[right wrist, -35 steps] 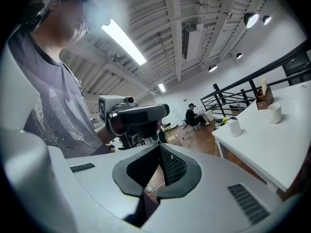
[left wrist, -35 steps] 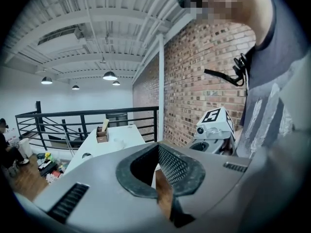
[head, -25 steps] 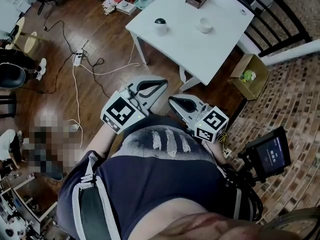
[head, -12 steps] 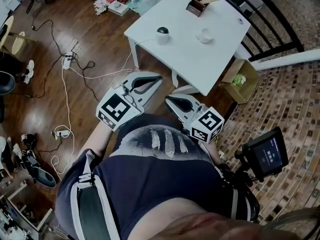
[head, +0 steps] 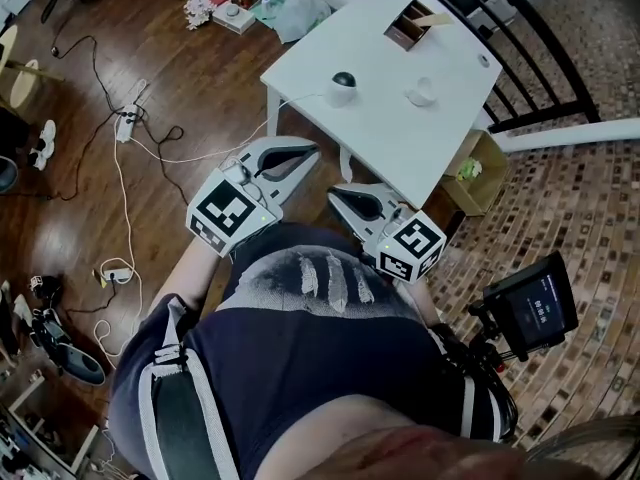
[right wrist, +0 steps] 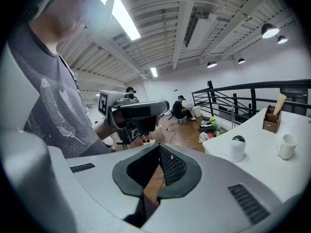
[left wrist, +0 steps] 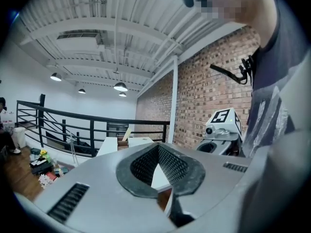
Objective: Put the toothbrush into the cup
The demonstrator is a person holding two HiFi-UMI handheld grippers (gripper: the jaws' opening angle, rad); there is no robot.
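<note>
Head view: left gripper (head: 305, 151) and right gripper (head: 338, 192) are side by side, close to the person's torso, at the near edge of the table (head: 400, 138). The cup (head: 422, 92) stands on the table, near a white canister (head: 343, 84) with a dark top. The wooden box (head: 412, 26) at the far edge holds a pale stick (head: 437, 18). It could be the toothbrush, can't confirm.

Left gripper view: jaws together, nothing between them.

Right gripper view: jaws together, empty. The cup is on the table, well apart from the gripper, and the stick leans in the box.
</note>
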